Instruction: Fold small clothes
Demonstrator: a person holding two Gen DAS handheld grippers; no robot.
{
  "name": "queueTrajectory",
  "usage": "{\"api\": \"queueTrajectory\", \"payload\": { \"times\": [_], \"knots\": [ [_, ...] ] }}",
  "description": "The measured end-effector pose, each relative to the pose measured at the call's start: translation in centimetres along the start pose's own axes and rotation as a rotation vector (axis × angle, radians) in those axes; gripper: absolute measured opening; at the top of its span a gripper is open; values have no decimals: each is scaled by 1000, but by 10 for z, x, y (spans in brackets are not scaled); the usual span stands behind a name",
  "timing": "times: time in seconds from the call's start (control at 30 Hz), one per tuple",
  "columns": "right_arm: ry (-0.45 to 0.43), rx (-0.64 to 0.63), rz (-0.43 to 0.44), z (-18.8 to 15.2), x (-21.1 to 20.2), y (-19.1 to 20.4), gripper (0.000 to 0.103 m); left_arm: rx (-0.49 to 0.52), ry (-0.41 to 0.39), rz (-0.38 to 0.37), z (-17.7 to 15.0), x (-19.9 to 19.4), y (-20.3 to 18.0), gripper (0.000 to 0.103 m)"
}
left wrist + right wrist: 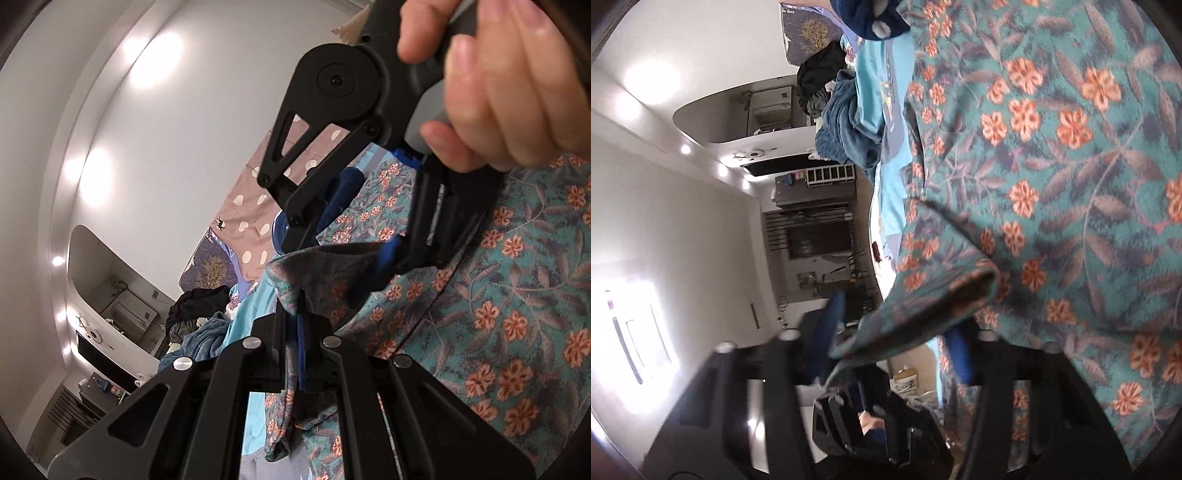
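Observation:
A teal garment with orange flowers lies spread on the bed and fills the right of both views. My left gripper is shut on a folded edge of it, which hangs down between the arms. My right gripper shows in the left wrist view, held by a hand, with blue pads around another edge of the garment. In the right wrist view my right gripper stands open, its blue fingers apart on either side of a lifted fold.
A light blue sheet covers the bed. A pile of blue and black clothes lies at the bed's far end, also in the left wrist view. A navy item and a dotted pink pillow lie nearby. Shelves and furniture stand beyond.

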State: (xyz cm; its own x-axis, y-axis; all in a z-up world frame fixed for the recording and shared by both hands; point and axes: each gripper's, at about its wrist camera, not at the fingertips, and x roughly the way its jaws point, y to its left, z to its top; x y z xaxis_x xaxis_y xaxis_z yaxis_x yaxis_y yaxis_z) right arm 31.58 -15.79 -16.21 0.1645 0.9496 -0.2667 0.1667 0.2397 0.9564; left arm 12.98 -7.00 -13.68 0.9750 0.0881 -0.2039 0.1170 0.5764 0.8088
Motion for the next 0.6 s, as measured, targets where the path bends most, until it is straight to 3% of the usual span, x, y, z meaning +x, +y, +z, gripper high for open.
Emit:
{"api": "queueTrajectory", "payload": {
  "times": [0.23, 0.43, 0.6],
  "knots": [
    [-57, -158, -92, 8, -14, 42, 5, 0, -33, 34, 20, -4, 0, 4],
    [-104, -377, -127, 10, -35, 110, 3, -51, -84, 90, 60, -5, 15, 5],
    [-129, -550, -139, 4, -63, 169, 3, -159, -135, 68, 105, -8, 36, 5]
  ]
}}
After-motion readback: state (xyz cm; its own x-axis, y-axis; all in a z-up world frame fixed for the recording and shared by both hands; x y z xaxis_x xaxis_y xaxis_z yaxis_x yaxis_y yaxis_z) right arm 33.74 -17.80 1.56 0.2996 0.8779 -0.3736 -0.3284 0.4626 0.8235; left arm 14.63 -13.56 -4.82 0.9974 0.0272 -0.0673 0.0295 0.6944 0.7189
